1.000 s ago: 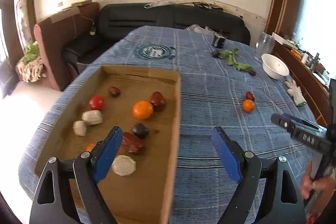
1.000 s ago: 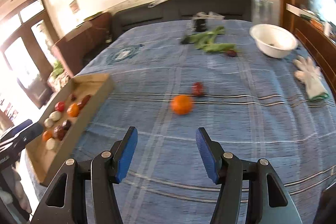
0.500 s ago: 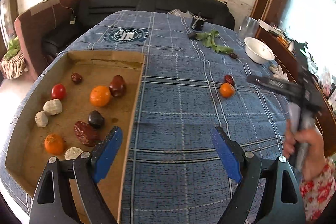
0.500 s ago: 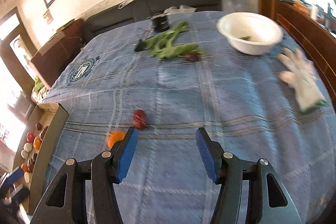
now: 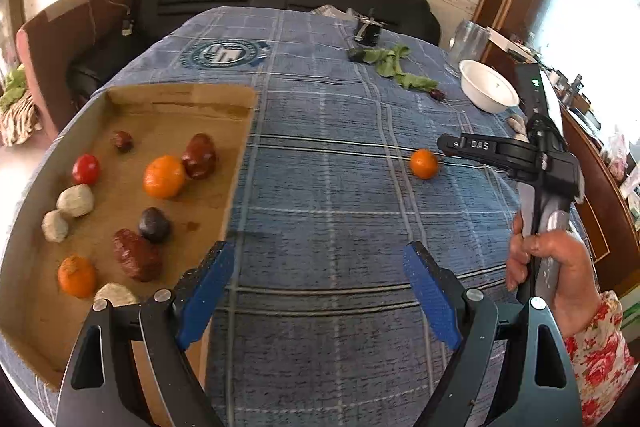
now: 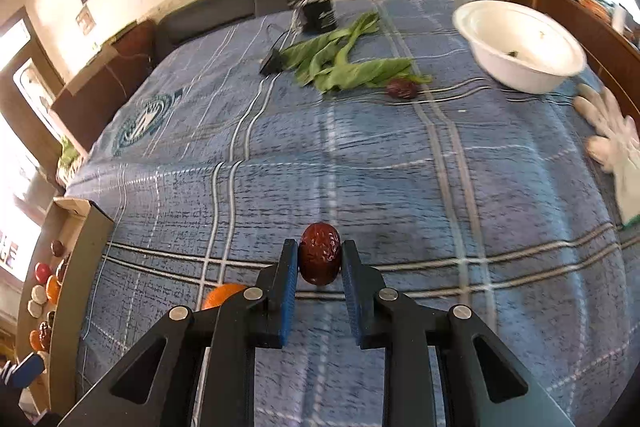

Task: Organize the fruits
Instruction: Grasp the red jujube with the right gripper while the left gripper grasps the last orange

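My right gripper (image 6: pixel 320 257) is shut on a dark red date (image 6: pixel 320 253) just above the blue plaid tablecloth; the gripper also shows in the left wrist view (image 5: pixel 450 143). An orange (image 5: pixel 424 164) lies on the cloth just left of it, partly hidden in the right wrist view (image 6: pixel 222 295). Another red date (image 6: pixel 402 88) lies by the green leaves. A cardboard tray (image 5: pixel 168 95) at the left holds oranges, a tomato, dates and pale lumps. My left gripper (image 5: pixel 318 291) is open and empty over the cloth beside the tray's right wall.
A white bowl (image 6: pixel 520 45) stands at the far right with a white glove (image 6: pixel 616 151) near it. Green leaves (image 6: pixel 340 65) and a small black device (image 6: pixel 318 13) lie at the back. A glass jar (image 5: pixel 466 39) stands behind the bowl.
My right gripper moved forward over the cloth and closed on the red date beside the orange. My left gripper shifted slightly and stayed open.
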